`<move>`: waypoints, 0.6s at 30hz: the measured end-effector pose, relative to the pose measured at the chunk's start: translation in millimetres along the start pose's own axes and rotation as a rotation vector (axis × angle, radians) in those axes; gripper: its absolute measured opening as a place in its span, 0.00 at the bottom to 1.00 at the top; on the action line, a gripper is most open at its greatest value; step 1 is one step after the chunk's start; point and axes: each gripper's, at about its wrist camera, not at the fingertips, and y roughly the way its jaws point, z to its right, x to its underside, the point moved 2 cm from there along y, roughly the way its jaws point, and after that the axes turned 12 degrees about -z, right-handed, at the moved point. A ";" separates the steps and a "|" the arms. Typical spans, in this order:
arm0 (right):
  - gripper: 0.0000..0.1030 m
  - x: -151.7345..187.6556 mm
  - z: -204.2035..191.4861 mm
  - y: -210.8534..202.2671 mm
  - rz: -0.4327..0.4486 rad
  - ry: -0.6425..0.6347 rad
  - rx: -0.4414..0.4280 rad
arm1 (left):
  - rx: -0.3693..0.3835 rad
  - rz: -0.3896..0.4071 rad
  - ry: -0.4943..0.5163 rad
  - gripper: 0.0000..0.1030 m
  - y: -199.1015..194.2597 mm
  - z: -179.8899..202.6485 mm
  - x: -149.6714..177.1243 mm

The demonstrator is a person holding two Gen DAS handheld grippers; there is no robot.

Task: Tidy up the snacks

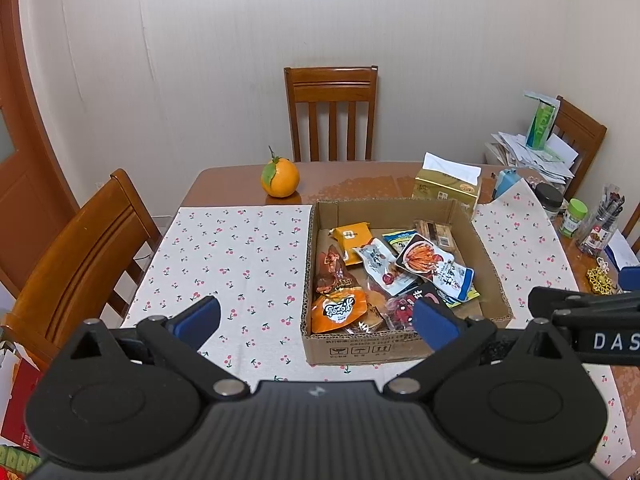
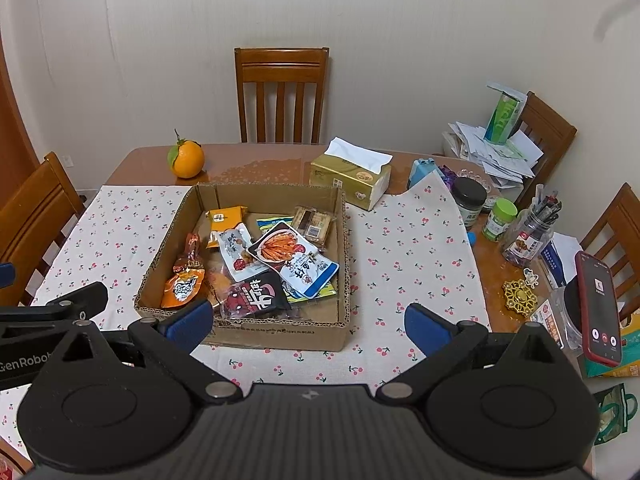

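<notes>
Snacks [image 2: 260, 264] lie piled in the box [image 2: 344, 248], ahead of both grippers, left [image 1: 316, 320] and right [image 2: 308, 322], each spread wide and empty. Packets look light, soft, slippery; likely best pinched at a flat sealed edge.

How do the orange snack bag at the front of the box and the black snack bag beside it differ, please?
The orange bag sits in the box's front-left corner; the black bag lies nearer the middle of the front wall. The orange bag looks puffier and narrower; the black bag lies flatter and wider. Both rest inside the box, untouched by either gripper.
</notes>
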 end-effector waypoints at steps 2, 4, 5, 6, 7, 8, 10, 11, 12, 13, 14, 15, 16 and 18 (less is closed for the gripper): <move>1.00 -0.1 0.1 -0.1 0.000 0.001 0.000 | 0.000 0.001 0.000 0.99 0.0 -0.3 -0.2; 1.00 -0.1 0.1 0.0 0.001 0.000 0.000 | 0.001 0.001 -0.001 0.99 0.0 -0.2 -0.2; 1.00 0.0 0.2 -0.1 0.001 0.000 0.000 | 0.001 0.002 -0.002 0.99 -0.2 -0.1 0.0; 1.00 -0.1 0.4 0.0 0.001 0.000 0.000 | 0.000 0.001 -0.003 0.99 -0.2 0.0 0.2; 1.00 0.0 0.6 0.1 0.001 -0.001 0.000 | -0.001 0.001 -0.002 0.99 -0.3 0.1 0.0; 1.00 0.1 0.5 0.1 0.001 0.000 0.000 | -0.001 0.001 -0.002 0.99 -0.7 0.4 0.1; 1.00 0.1 0.5 0.1 0.001 0.000 0.000 | -0.001 0.000 -0.002 0.99 -0.8 0.4 0.1; 1.00 0.1 0.5 0.2 0.001 0.000 0.000 | -0.002 0.001 -0.002 0.99 -0.9 0.4 0.1; 1.00 -0.2 0.7 0.0 0.001 0.000 0.000 | -0.002 0.001 -0.003 0.99 -1.1 0.1 -0.1; 1.00 -0.2 0.7 0.1 0.001 0.000 0.000 | -0.002 0.000 -0.002 0.99 -1.0 0.2 -0.1; 1.00 -0.3 0.7 0.1 0.000 -0.001 0.000 | -0.003 0.001 -0.002 0.99 -1.3 0.2 0.1; 1.00 -0.4 0.8 0.1 0.000 -0.001 0.001 | -0.002 0.001 -0.003 0.99 -1.7 -0.1 0.3; 1.00 -0.2 0.8 -0.1 0.002 -0.001 0.002 | -0.002 0.000 -0.003 0.99 -1.4 0.1 0.0; 1.00 0.1 0.9 -0.5 0.002 -0.001 0.001 | -0.003 0.001 -0.002 0.99 -1.4 0.1 0.0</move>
